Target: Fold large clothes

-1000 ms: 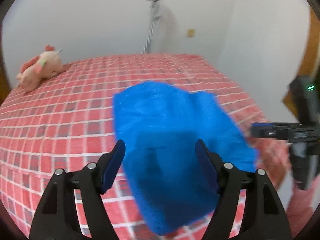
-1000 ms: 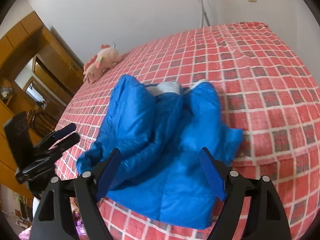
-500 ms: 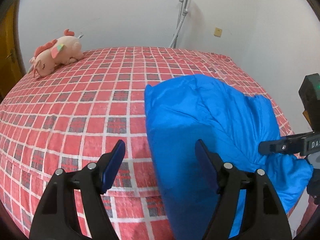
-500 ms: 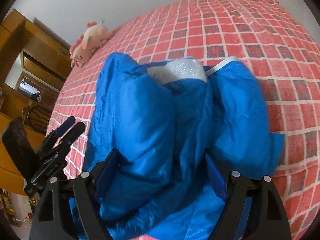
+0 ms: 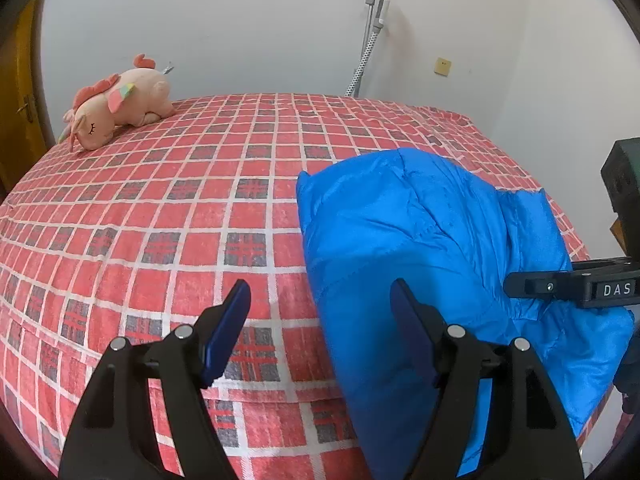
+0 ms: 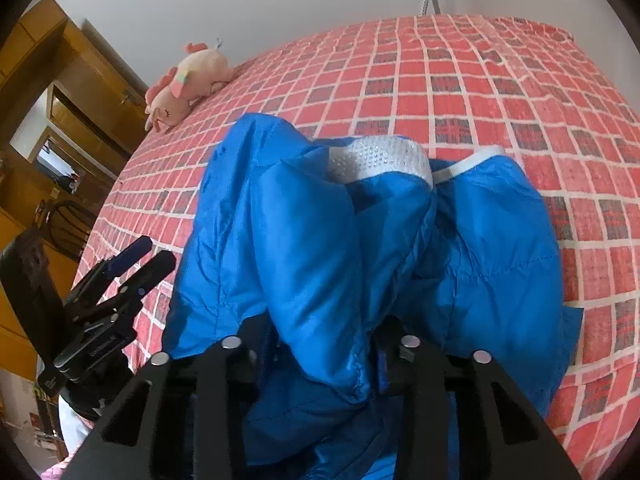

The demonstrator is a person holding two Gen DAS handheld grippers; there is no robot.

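Note:
A blue puffer jacket (image 5: pixel 432 248) lies bunched on the red checked bed, near its front right edge. Its white collar lining (image 6: pixel 380 156) shows in the right wrist view. My left gripper (image 5: pixel 320 312) is open and empty, above the bed just left of the jacket's edge; it also shows in the right wrist view (image 6: pixel 140 256). My right gripper (image 6: pixel 320 344) is pushed into the jacket (image 6: pixel 312 248), with a fold of blue fabric between its jaws and its fingertips hidden by the cloth. It shows from the side in the left wrist view (image 5: pixel 516 285).
The bed (image 5: pixel 160 208) has a red plaid cover. A pink plush unicorn (image 5: pixel 116 116) lies at its far left corner. White walls stand behind, with a shower hose (image 5: pixel 372 32) on one. Wooden furniture (image 6: pixel 60 92) stands to the left of the bed.
My right gripper has moved forward into the jacket and closed on a fold of it. My left gripper has shifted left, off the jacket, and stays open.

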